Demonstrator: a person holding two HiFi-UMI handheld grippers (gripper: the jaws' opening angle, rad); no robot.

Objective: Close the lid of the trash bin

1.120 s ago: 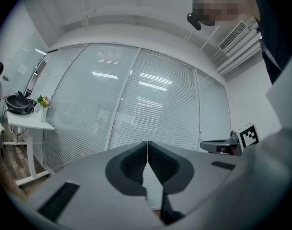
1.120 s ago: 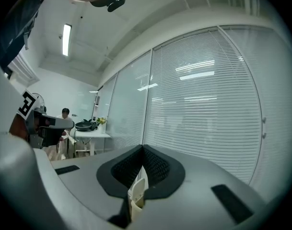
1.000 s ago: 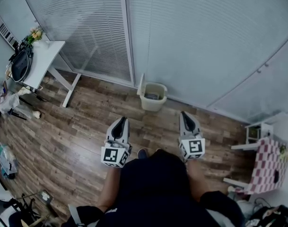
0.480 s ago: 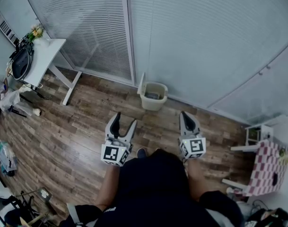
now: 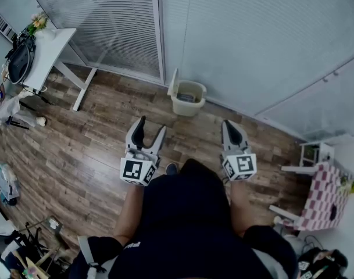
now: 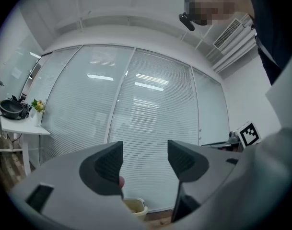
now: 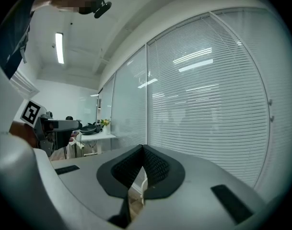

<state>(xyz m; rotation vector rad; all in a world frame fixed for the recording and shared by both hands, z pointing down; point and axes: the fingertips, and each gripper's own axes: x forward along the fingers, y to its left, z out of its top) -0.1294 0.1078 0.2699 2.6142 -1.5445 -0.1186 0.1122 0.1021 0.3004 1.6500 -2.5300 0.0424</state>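
Observation:
A cream trash bin (image 5: pixel 188 97) stands on the wood floor against the blinds, its lid (image 5: pixel 173 87) swung up at its left side. My left gripper (image 5: pixel 146 132) is open with nothing between its jaws, held well short of the bin, which peeks out below the jaws in the left gripper view (image 6: pixel 134 207). My right gripper (image 5: pixel 232 131) is shut and empty, level with the left one and to the bin's right. In the right gripper view (image 7: pixel 142 158) the tips meet and only a sliver of the bin's lid (image 7: pixel 144 189) shows.
A white table (image 5: pixel 43 60) with a dark pan and flowers stands at the far left by the blinds. A checkered table (image 5: pixel 325 197) and a white shelf (image 5: pixel 307 156) are at the right. Bags and clutter line the left edge of the wood floor (image 5: pixel 78 150).
The left gripper's jaws went from shut to wide open. Both grippers stayed about where they were; the head view shifted slightly.

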